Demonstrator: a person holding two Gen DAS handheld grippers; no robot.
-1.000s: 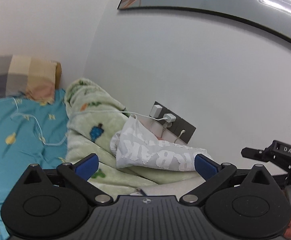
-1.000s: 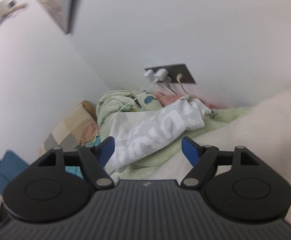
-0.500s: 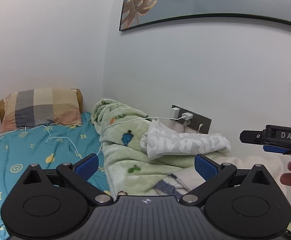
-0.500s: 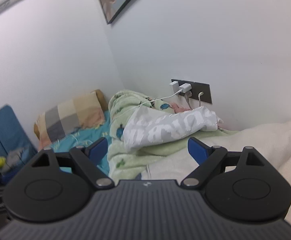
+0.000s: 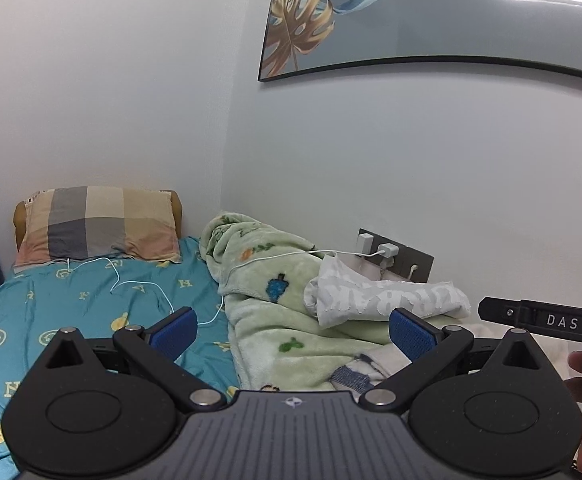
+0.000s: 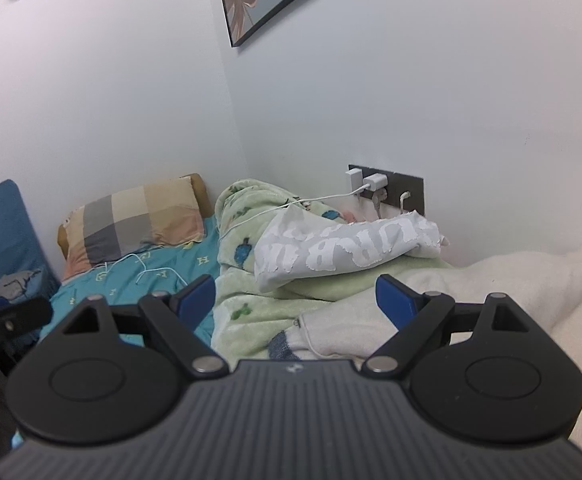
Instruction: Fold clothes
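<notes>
Jaws: left gripper (image 5: 293, 330) and right gripper (image 6: 295, 294) both spread wide, nothing between the pads; the right has widened a little over the past second.
Garment: grey printed garment (image 6: 343, 248) lies bunched on the green blanket (image 6: 251, 280), just below the wall socket (image 6: 387, 188).
White cloth: cream cloth (image 6: 491, 280) right of the socket, untouched.
Change: both grippers have drawn back from the socket; pillow (image 5: 95, 224) and blue sheet (image 5: 91, 304) now in view.
Meaning: judged a release and retreat; folding not evident.
</notes>
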